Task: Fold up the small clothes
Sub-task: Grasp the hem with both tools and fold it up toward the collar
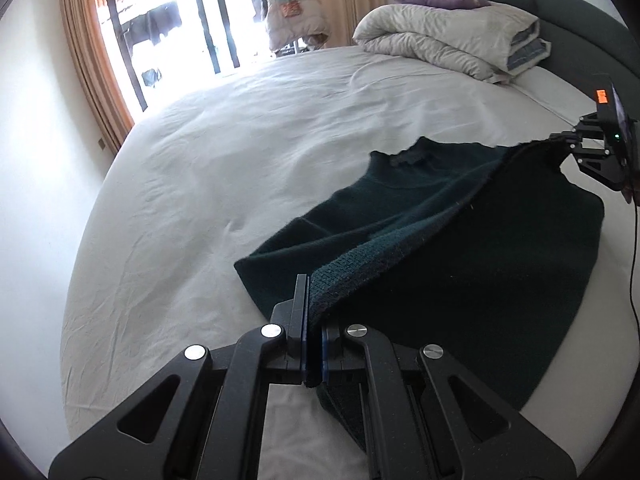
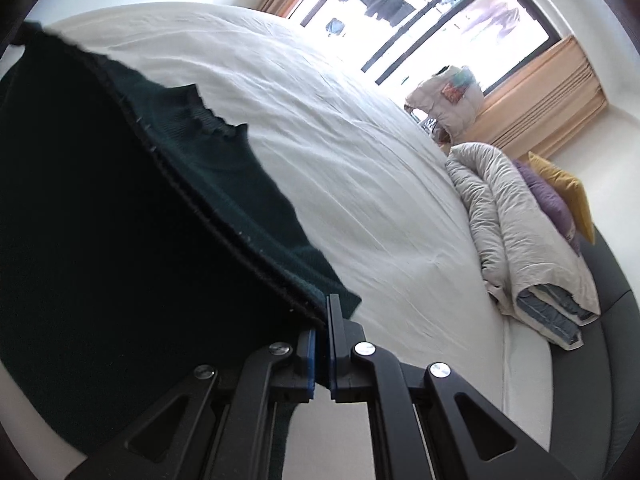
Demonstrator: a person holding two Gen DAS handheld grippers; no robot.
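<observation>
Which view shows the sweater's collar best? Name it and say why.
Left wrist: the collar lies in full outline against the sheet, with the sweater spread below it. The right wrist view shows the collar too, but tilted, beside the lifted dark edge.

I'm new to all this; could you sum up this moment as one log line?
step: folding | left gripper: shut on sweater hem | right gripper: shut on sweater edge | edge lifted off bed | fold unfinished
</observation>
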